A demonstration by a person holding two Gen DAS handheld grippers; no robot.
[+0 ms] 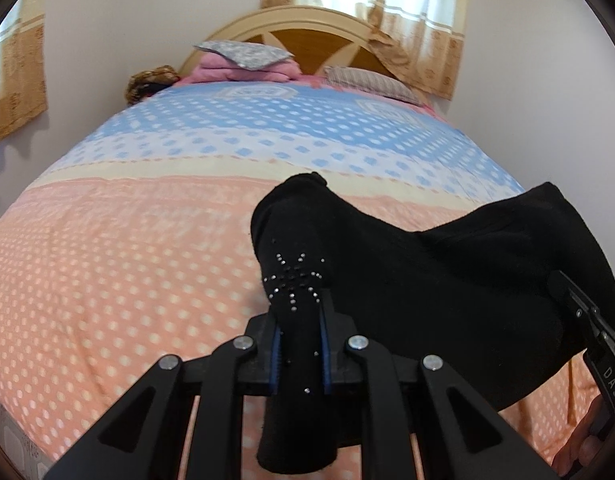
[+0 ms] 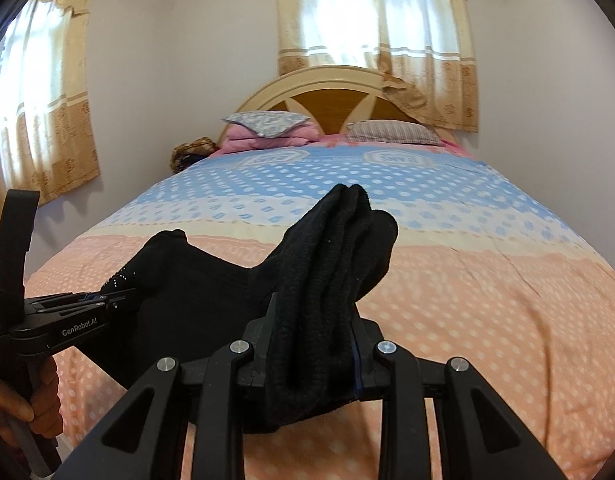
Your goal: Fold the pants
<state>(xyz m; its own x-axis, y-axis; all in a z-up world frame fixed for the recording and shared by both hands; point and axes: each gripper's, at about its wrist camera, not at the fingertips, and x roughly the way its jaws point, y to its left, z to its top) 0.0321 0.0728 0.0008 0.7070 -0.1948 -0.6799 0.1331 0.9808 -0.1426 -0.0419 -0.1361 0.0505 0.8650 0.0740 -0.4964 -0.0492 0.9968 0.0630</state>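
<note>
While both tongs (image 1: 300, 330) (image 2: 313, 344) clamp pants (image 1: 427, 272), left view alone shows rhinestones (image 1: 295, 276).

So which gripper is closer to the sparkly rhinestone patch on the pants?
Left. The left gripper is clamped on the black pants right at the rhinestone patch; the right gripper grips plain bunched fabric farther along.

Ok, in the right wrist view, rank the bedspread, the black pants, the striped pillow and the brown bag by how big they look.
1. bedspread
2. black pants, though nearness to the camera inflates them
3. striped pillow
4. brown bag, partly hidden, so its place below the pillow is unsure
</note>
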